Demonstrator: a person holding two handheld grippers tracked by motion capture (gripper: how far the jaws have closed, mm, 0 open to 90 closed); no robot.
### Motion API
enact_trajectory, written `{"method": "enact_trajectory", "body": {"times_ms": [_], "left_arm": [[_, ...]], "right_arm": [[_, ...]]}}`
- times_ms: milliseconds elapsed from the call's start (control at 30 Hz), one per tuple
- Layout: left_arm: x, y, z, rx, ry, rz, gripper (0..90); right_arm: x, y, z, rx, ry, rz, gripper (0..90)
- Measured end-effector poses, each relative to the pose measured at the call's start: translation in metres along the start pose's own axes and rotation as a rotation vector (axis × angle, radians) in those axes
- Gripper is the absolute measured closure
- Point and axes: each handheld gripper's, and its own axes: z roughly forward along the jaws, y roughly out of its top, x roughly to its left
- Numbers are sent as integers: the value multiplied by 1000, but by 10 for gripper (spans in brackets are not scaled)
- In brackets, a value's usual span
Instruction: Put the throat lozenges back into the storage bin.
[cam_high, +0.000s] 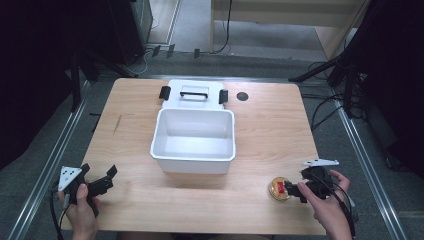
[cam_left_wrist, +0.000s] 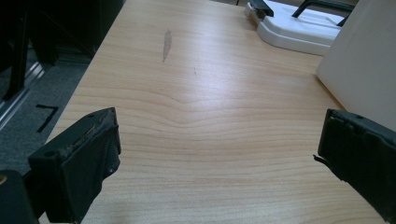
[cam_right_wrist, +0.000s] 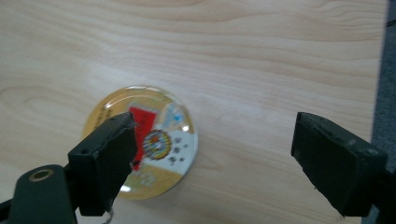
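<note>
Your right gripper (cam_high: 298, 189) sits at the near right corner of the counter (cam_high: 270, 125), jaws spread wide and holding nothing. The disc (cam_high: 279, 189) lies flat on the wood just in front of it. In the right gripper view one jaw hangs over the disc's (cam_right_wrist: 161, 140) near edge and the other stands well off to the side over bare wood, so the disc is not yet between them.

It looks like a small round puck under a clear glossy dome, with a gold face and a red patch. Expect it to be light, rigid and slick, with a low rim that gives little to bite on. Take it across its widest part, jaws low against the counter, and close gently so it does not squirt out.

Your left gripper (cam_high: 98, 183) rests at the near left corner, jaws also released. The white bin (cam_high: 193, 150) stands mid-counter, open and empty, its lid (cam_high: 192, 97) lying behind it.
</note>
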Motion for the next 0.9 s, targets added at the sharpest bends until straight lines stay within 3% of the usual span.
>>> {"method": "enact_trajectory", "body": {"times_ms": [67,100,200,267,300,333,400,433,467,667,767,900], "left_arm": [[0,0,0,2,-4,0,0],[0,0,0,7,-8,3,0],[0,0,1,6,-11,0,0],[0,0,1,8,-11,-1,0],[0,0,1,8,-11,-1,0],[0,0,1,8,-12,-2,0],[0,0,1,9,-14,-3,0],[0,0,1,9,-14,-3,0],[0,0,1,9,-15,-5,0],[0,1,2,11,-16,-9,0],[1,1,2,11,-23,-11,0],[1,1,2,11,-25,-11,0]], "right_arm": [[3,2,0,27,5,-20,150],[10,7,2,87,6,-53,149],[15,10,4,128,13,-80,145],[24,15,7,190,47,-118,134],[24,15,7,190,47,-118,134],[30,18,11,241,61,-149,112],[35,21,16,290,52,-171,94],[35,21,16,290,52,-171,94],[39,24,22,337,36,-184,93],[42,29,35,407,22,-164,108],[40,29,43,444,16,-163,193],[39,30,44,450,29,-168,209]]}}
